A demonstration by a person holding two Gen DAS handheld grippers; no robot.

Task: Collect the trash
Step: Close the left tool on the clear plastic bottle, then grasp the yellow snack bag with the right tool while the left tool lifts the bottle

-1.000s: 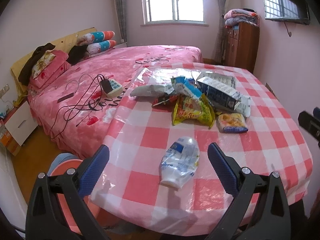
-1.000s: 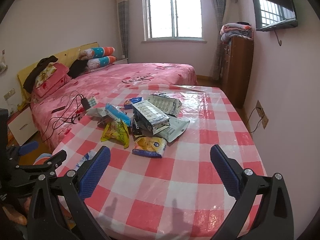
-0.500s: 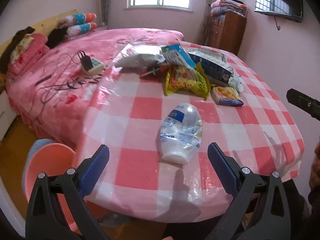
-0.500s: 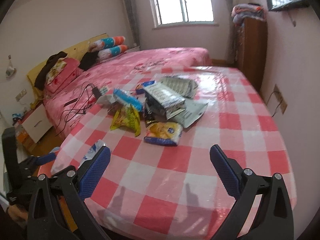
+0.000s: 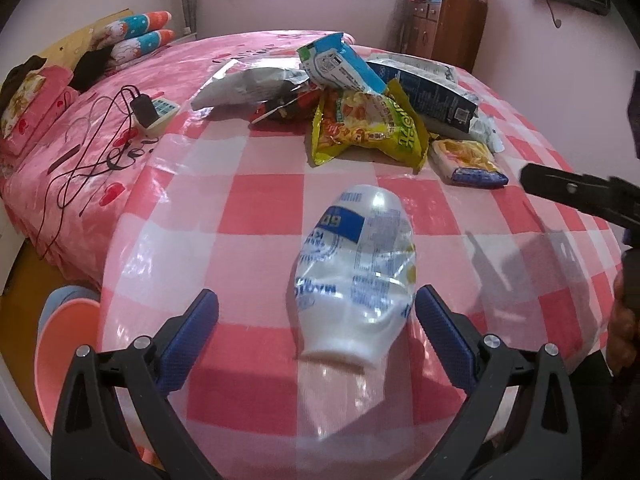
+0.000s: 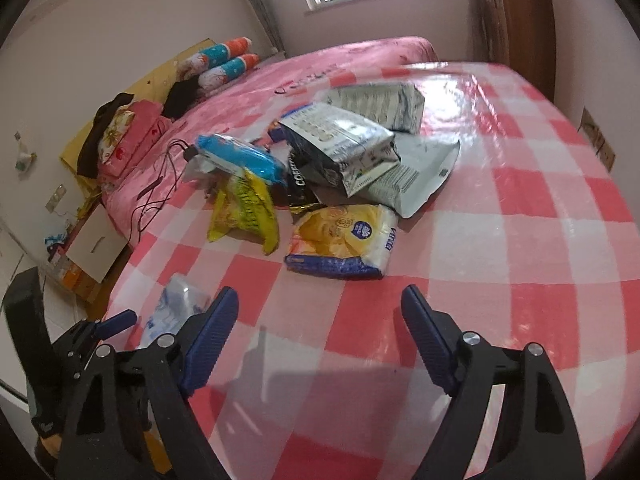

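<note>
The left gripper (image 5: 316, 312) gapes wide around a crumpled white-and-blue bag (image 5: 354, 276) lying near the table's (image 5: 256, 248) front edge, fingers clear of it. The right gripper (image 6: 320, 316) hangs wide apart before a yellow packet (image 6: 340, 242).

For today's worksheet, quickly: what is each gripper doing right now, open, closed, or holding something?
Left gripper: open, holding nothing, jaws either side of the crushed plastic bottle.
Right gripper: open, empty, above the checked tablecloth.
</note>
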